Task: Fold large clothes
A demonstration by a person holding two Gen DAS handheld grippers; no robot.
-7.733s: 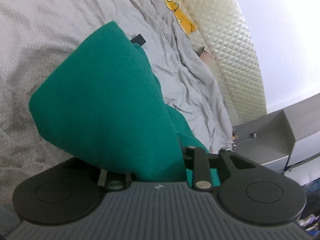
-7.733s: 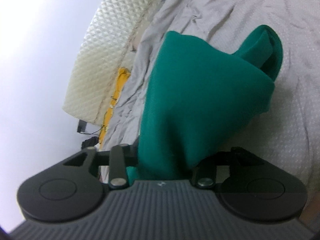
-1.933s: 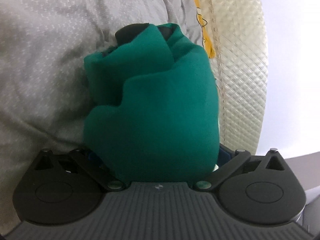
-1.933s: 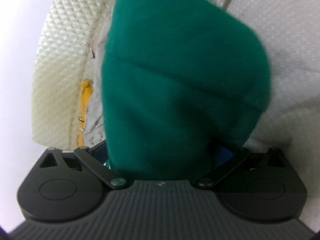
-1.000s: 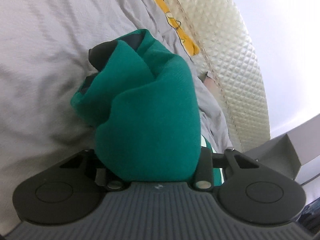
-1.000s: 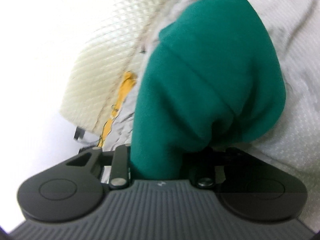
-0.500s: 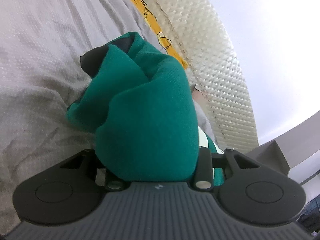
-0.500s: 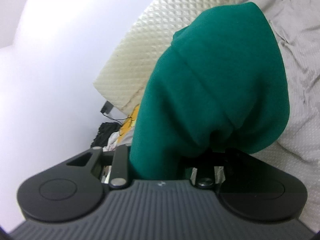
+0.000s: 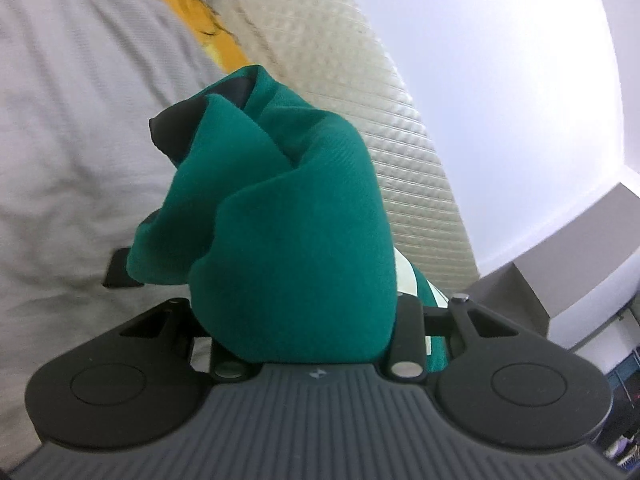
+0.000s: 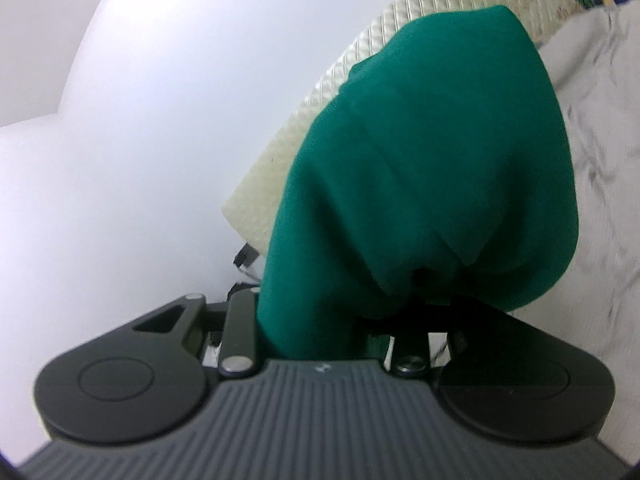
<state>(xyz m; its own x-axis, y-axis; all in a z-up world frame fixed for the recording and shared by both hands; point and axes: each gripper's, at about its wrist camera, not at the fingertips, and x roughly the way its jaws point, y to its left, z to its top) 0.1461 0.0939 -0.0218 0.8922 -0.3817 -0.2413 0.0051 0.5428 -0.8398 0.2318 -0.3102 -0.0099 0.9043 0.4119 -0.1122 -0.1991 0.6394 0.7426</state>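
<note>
On my left wrist view the left gripper [image 9: 280,240] is buried in the green garment [image 9: 288,248]: the jaws are clenched on a thick bunch of the cloth, which bulges up and over them so that I cannot see the pads themselves. Dark lining shows at the far end of the bundle. Under it lies the grey bedsheet [image 9: 72,152], with a yellow cloth [image 9: 204,36] along its far edge and the cream quilted headboard [image 9: 400,128] just beyond. A grey cabinet [image 9: 580,248] stands at the right.

On my right wrist view the right gripper [image 10: 384,280] is likewise clamped on the same green garment [image 10: 432,184], the fabric draping over both fingers and hiding the tips. The bundle hangs in front of the headboard [image 10: 280,168] and the white wall [image 10: 160,120], with the bedsheet [image 10: 600,160] off to the right. This view is somewhat blurred.
</note>
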